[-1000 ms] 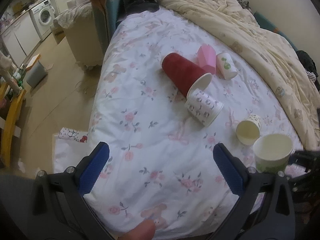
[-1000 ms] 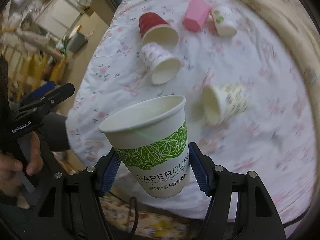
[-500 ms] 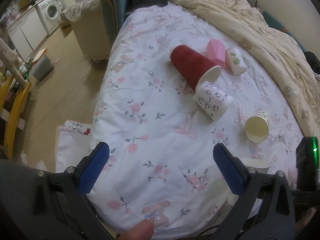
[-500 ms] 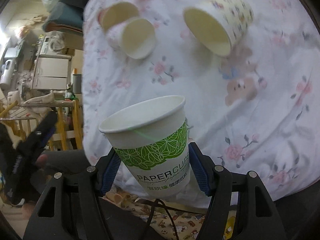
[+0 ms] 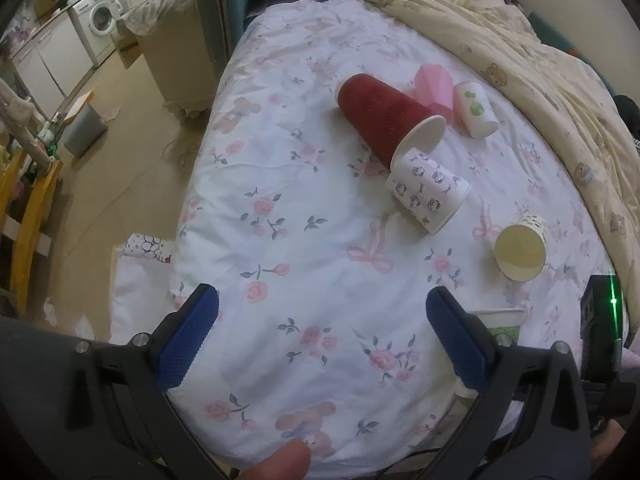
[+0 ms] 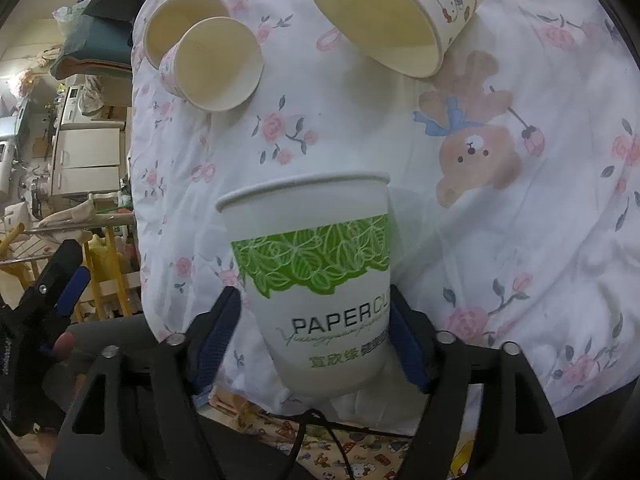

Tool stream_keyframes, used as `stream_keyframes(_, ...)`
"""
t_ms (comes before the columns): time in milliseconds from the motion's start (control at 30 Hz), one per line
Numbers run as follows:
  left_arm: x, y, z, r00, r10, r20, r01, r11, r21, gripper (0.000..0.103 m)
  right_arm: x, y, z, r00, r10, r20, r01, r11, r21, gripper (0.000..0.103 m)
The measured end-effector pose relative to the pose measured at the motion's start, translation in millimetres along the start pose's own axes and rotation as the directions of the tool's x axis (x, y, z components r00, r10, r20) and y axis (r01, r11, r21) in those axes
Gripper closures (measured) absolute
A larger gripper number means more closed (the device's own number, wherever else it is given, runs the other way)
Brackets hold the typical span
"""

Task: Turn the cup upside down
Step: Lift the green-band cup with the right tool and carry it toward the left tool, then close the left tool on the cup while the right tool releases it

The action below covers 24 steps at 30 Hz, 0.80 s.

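the right gripper (image 6: 312, 336) has its blue fingers (image 6: 216, 332) closed against the lower sides of the green-leaf paper cup (image 6: 316, 276), rim pointing away from the camera, over the near edge of the floral bed sheet (image 6: 520, 208). the cup reads "paper cu…", with green chinese characters below. the left gripper (image 5: 320, 340) hovers over the sheet, fingers (image 5: 188, 336) spread wide around nothing. beyond lie a red cup (image 5: 384, 116), a panda-print cup (image 5: 428, 192) and a cartoon-print cup (image 6: 400, 12), all on their sides.
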State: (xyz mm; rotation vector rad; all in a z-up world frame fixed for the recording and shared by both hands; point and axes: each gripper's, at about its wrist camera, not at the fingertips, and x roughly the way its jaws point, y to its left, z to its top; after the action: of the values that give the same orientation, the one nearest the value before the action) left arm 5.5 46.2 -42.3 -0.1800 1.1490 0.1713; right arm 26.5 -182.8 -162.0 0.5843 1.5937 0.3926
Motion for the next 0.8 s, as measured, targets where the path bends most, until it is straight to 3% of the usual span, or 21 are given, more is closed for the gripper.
stream_keyframes(167,-0.3,-0.3,-0.4,1.0,0.001,0.008,-0.001,1.0,0.001,0.001,-12.3,6.4,-3.8,0.999,-0.041,0.002,0.042,0.999,-0.033,0.014)
stream_keyframes(333,-1.8,-2.1,-1.9,1.0,-0.007,0.013,0.007,1.0,0.005,0.001,-53.6,21.2,-9.3,0.992,-0.086,0.095,0.099,0.984,-0.145,0.013)
stream_keyframes(500,-5.1,-11.7,-5.0,0.999,-0.028,0.018,0.027,0.999,0.038,0.001,-99.5,27.7,-18.8,0.95,-0.119,0.29,0.191,0.953,-0.236,0.013)
stream_keyframes(800,-7.4,-28.2,-15.4,0.999,-0.039,-0.003,0.039,0.997,0.069,0.001,-114.8,8.3,-31.2,0.882,-0.164,0.443,0.277,0.939,-0.203,0.014)
